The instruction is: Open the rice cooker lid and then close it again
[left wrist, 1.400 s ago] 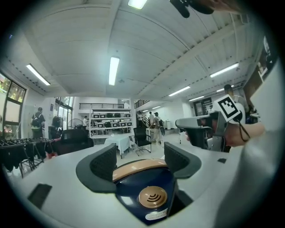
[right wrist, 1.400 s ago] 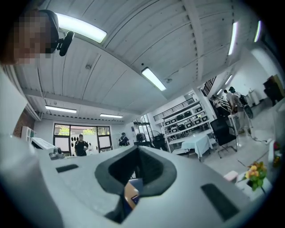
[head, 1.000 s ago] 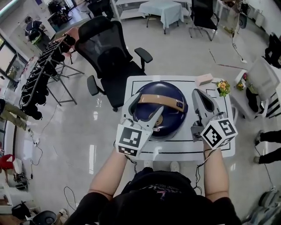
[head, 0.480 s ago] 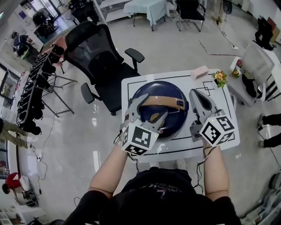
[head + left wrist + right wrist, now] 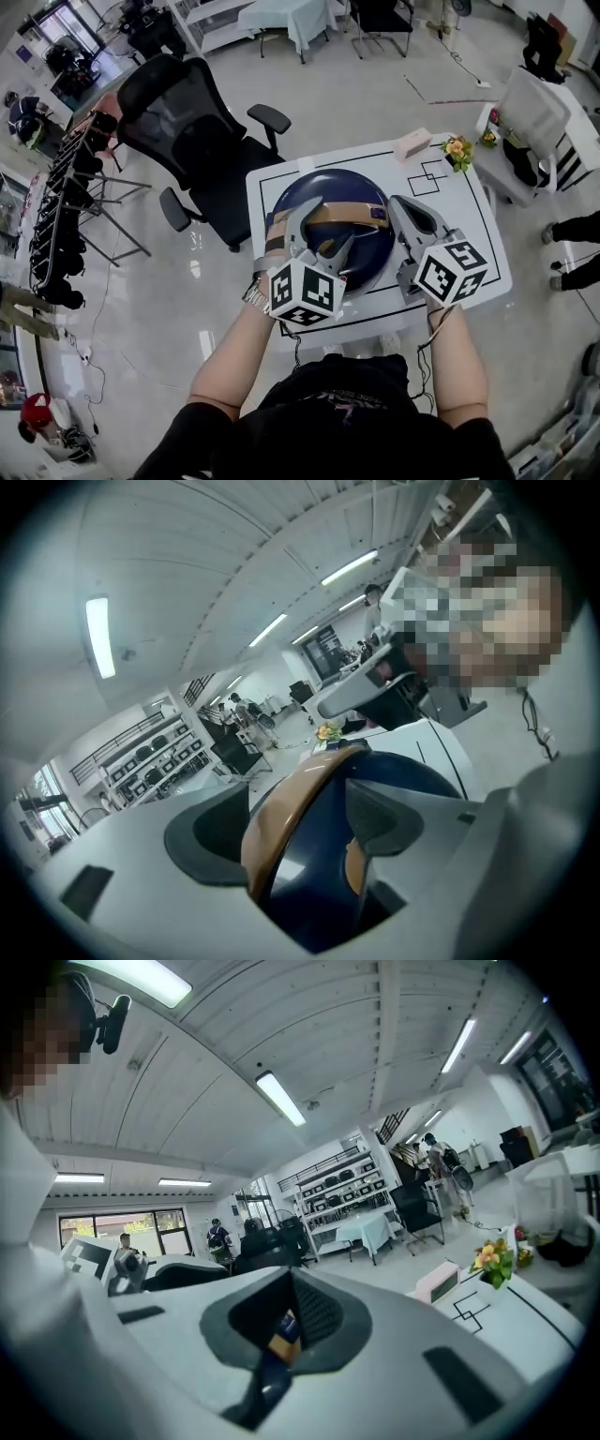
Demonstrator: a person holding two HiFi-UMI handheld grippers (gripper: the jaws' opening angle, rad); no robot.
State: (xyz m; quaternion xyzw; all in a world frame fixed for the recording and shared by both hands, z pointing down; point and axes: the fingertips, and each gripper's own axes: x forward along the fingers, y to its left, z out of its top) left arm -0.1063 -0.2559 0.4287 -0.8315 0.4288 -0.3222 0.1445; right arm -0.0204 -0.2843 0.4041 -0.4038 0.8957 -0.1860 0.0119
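The dark-blue rice cooker point(image 5: 367, 239) sits on the white worktop point(image 5: 459, 202) with its lid point(image 5: 342, 187) down, so the opening looks not yet begun. The left tongs point(image 5: 328, 225) stand wide and empty over the cooker's front, with 1 jaw on each side of the near end of the tan handle point(image 5: 330, 216). The right tongs point(image 5: 397, 204) are closed on nothing, just beside the cooker's right flank, tips pointing away from the person. To do this step well, the left tongs should settle on the small tan button point(image 5: 353, 869) just ahead of and below them. It is probably the lid release, though the wide lens warps it too much to be sure. Press it squarely and let the lid swing clear rather than dragging on the handle, with the right tongs ready to steady the body if it slides. The head view alone gives the layout, with the cooker between the 2 tongs. Only the left gripper view shows the button, and the handle running up between the spread pads. Only the right gripper view shows those pads meeting, with the flowers point(image 5: 494, 1258) and a pink box point(image 5: 436, 1282) beyond and to the right of their tips.
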